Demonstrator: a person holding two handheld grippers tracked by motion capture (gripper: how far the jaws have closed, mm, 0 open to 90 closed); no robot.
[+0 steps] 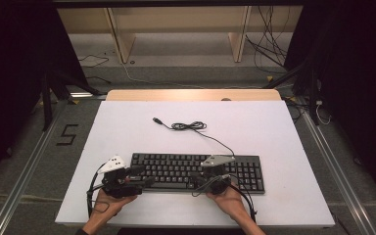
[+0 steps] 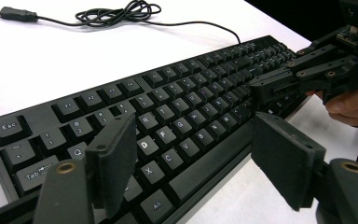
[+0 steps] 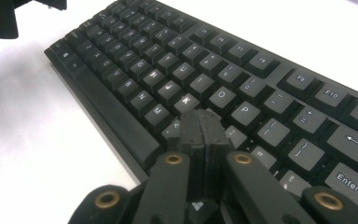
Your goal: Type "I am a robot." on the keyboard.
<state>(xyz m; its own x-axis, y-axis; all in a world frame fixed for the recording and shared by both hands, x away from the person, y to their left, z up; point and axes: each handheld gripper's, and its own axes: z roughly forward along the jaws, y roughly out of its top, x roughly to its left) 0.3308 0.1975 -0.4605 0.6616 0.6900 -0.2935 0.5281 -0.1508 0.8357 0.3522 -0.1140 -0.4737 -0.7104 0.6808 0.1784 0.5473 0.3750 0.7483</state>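
A black keyboard lies near the front of the white table; its cable coils behind it and ends in a loose USB plug. My left gripper is at the keyboard's left end. In the left gripper view it stands open, one pad over the left letter keys and the other beyond the front edge, with nothing gripped. My right gripper is shut with nothing in it, and its tips hover just above the right-hand letter keys of the keyboard. It also shows in the left gripper view.
Behind the table stand a wooden shelf frame and loose floor cables. A taped "5" marks the floor at left. Metal rails run along both sides. White tabletop lies bare left, right and behind the keyboard.
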